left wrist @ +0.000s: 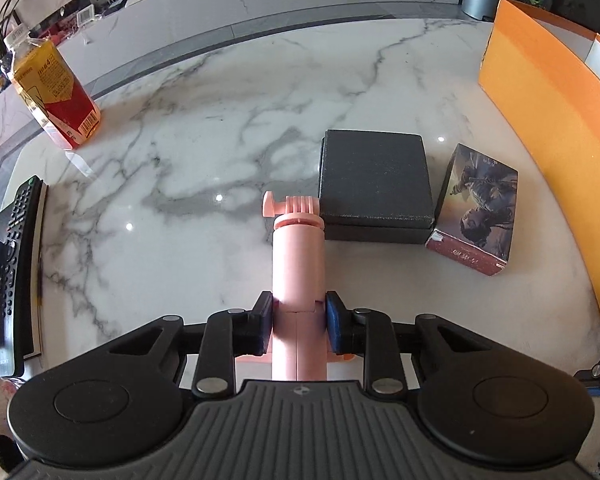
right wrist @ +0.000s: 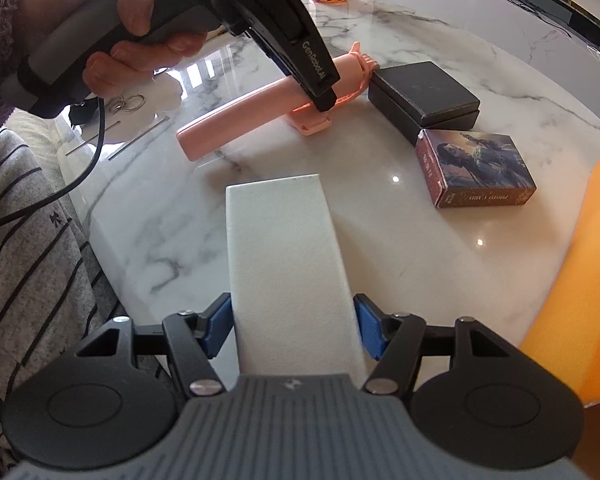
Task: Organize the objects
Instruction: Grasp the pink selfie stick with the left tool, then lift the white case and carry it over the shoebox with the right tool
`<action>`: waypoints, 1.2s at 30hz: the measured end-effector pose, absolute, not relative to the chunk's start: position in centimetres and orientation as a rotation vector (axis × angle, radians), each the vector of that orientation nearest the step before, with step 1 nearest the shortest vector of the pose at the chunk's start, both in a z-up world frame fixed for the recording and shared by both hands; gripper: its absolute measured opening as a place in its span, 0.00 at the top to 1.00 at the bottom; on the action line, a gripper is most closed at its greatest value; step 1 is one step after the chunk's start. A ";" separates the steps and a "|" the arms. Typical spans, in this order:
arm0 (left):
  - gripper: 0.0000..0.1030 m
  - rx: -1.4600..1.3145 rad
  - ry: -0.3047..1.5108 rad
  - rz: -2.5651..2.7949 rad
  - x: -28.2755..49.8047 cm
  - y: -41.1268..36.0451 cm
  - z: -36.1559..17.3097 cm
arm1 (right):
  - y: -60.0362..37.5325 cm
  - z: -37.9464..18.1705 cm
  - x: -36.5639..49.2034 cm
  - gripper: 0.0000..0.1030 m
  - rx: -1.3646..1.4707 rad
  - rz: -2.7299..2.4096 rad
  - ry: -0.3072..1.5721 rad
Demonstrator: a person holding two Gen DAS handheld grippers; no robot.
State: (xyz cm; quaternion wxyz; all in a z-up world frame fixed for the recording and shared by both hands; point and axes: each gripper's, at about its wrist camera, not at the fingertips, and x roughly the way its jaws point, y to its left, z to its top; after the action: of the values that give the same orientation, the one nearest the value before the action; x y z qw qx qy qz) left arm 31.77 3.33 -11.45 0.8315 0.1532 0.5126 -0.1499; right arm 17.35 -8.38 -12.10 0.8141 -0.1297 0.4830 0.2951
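Left claw (left wrist: 298, 326): clenched on my pink selfie stick (left wrist: 298, 256), blue pads pressing both sides of its handle.
Stick head: just beside the black box (left wrist: 374, 184) on the marble worktop (left wrist: 188, 152).
Further out: I see a card box (left wrist: 476, 208) right of the black box, an orange bin (left wrist: 548, 120), a drink carton (left wrist: 54, 88), a remote (left wrist: 14, 272).
Right claw (right wrist: 294, 330): gripping a white foam block (right wrist: 286, 256) above the worktop (right wrist: 420, 264).
Beyond: a hand (right wrist: 112, 36) holds the left claw (right wrist: 324, 102) on the selfie stick (right wrist: 240, 110).
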 end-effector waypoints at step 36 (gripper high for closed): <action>0.70 0.178 0.699 -0.328 19.8 4.1 -4.0 | -17.0 -1.7 12.8 0.38 0.037 0.450 0.619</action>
State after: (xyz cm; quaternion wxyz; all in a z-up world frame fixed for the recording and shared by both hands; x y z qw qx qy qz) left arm 19.81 4.15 -3.98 0.9225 0.0867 0.3404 -0.1599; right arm 12.78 -16.96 -1.67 0.9275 0.0179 0.3020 0.2195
